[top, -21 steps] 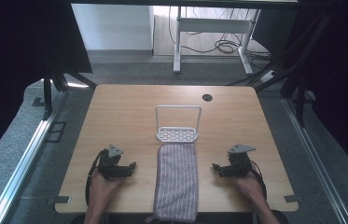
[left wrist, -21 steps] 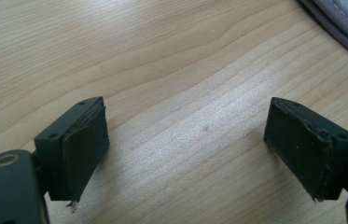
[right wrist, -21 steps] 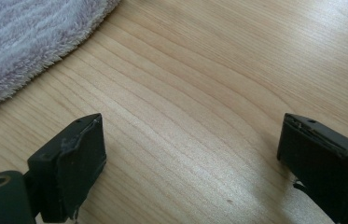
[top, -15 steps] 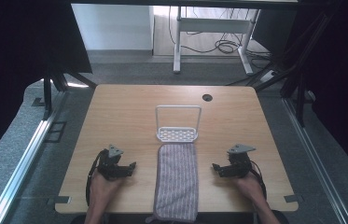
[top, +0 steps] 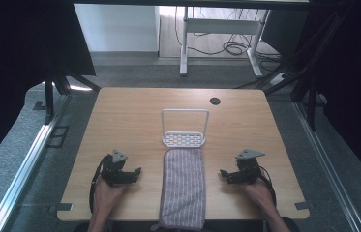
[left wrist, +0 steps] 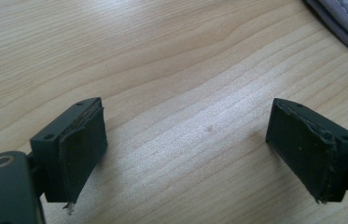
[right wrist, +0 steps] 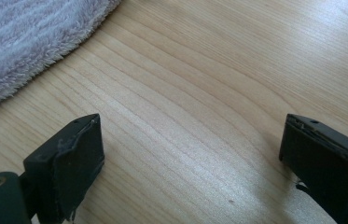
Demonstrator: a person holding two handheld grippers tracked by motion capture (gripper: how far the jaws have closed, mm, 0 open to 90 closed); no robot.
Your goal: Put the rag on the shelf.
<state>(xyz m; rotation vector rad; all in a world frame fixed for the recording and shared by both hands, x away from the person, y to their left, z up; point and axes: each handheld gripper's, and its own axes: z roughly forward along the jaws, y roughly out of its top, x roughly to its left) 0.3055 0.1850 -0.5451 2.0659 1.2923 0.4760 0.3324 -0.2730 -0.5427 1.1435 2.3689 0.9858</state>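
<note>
A pale wooden surface (top: 120,116) spreads across the high view. Lying lengthwise at its 6 o'clock edge is a long grey striped terry-cloth towel (top: 183,188), its near end hanging slightly over the edge and its far end touching a small white wire-and-plastic rack (top: 185,130) at the centre. The towel looks soft, light and limp; it would likely sag and fold when lifted, so the two near corners seem the best places to pinch. The rack looks light and rigid.

At 7 o'clock a hand holds the left claw (top: 134,173), just beside the towel's left edge. At 5 o'clock the right claw (top: 223,174) sits near the towel's right edge. In each gripper view, both jaws stand wide apart over bare wood, holding nothing, with towel fringe visible in a top corner.
</note>
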